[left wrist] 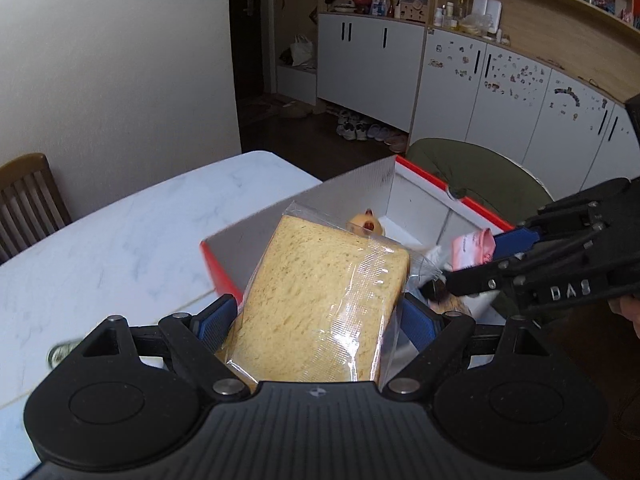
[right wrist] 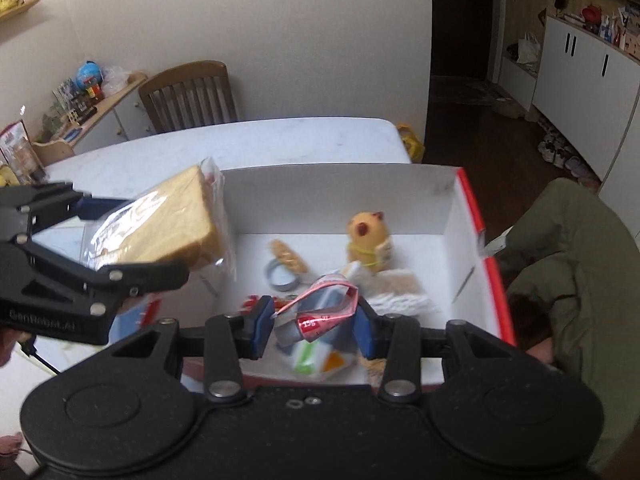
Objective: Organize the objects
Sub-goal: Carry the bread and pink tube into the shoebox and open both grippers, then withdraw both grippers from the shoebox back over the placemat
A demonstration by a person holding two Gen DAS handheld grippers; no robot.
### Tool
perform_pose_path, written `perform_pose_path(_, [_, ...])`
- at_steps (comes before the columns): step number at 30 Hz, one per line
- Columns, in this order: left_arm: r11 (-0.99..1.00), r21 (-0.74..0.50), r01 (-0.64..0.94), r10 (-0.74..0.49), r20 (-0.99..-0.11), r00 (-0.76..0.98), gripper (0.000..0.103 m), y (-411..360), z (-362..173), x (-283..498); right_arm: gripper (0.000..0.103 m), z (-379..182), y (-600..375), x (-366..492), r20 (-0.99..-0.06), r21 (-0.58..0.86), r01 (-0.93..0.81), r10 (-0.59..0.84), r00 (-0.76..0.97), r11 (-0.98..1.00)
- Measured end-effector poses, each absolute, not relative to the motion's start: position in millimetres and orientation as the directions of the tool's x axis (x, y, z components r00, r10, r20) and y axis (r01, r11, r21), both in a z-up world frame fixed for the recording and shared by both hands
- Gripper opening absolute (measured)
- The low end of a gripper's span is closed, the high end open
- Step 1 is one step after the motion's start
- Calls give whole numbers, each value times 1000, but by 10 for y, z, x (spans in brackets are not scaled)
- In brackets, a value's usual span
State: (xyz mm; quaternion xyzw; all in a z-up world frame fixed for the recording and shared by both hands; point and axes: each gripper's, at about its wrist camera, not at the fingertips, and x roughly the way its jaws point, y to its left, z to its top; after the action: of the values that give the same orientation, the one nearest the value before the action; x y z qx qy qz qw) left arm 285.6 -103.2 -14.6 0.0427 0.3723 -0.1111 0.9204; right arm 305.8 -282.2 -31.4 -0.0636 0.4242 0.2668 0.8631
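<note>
Clear plastic wraps a slice of bread (left wrist: 320,300), which is pinched between the blue pads of the left gripper (left wrist: 320,320) above the near edge of a red-trimmed white box (right wrist: 464,216). A crumpled pink packet (right wrist: 320,312) is clamped by the right gripper (right wrist: 316,328) over the box, where a yellow toy (right wrist: 370,240) is seen inside.

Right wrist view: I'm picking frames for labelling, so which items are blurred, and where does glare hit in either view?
Right wrist view: the pink packet in the right gripper is smeared, as is the yellow toy in the box. Left wrist view: glare streaks the wrapped bread in the left gripper; cabinets bow from fisheye.
</note>
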Motion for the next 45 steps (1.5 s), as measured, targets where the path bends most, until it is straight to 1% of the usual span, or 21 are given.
perform_pose_path(3, [973,17,232,-152,-709,689,87,-1141,-206,3043,41,-387,-2850,3172,-779,91,-523,388,493,847])
perform_pose_path(6, [969,64,240,-122,-720,683,87,-1229,-296,3185,41,-469,-2867,3293,-791,77,-527,374,485,846])
perform_pose_path(16, [952,182,248,-24,-759,650,86,-1343,-633,3467,41,-734,-2853,3537,-819,75,-546,364,444,834])
perform_pose_path(18, [937,220,272,-12,-756,654,83,-1412,-676,3499,41,-775,-2824,3545,-824,67,-556,360,438,829])
perform_pose_path(23, [901,273,337,-15,-757,653,83,-1570,-761,3514,41,-841,-2778,3549,-834,48,-579,352,425,814])
perform_pose_path(25, [893,277,354,-18,-765,644,83,-1611,-811,3527,41,-862,-2788,3571,-836,56,-579,355,418,813])
perform_pose_path(29, [897,249,365,-28,-792,610,83,-1608,-915,3558,42,-899,-2819,3585,-838,74,-577,365,407,814])
perform_pose_path(32, [896,249,368,-22,-803,596,83,-1591,-976,3569,44,-925,-2855,3575,-834,85,-575,374,406,814])
perform_pose_path(35, [892,245,380,-29,-808,588,83,-1580,-991,3581,50,-924,-2906,3562,-828,95,-570,383,410,816])
perform_pose_path(37, [894,224,387,-46,-816,577,83,-1562,-984,3585,58,-914,-2936,3550,-824,100,-567,388,414,818])
perform_pose_path(39, [894,209,395,-59,-821,568,83,-1551,-986,3585,62,-894,-2973,3530,-817,104,-564,394,421,819])
perform_pose_path(45, [906,155,393,-107,-815,569,84,-1483,-935,3529,63,-800,-3074,3474,-802,132,-550,415,431,825])
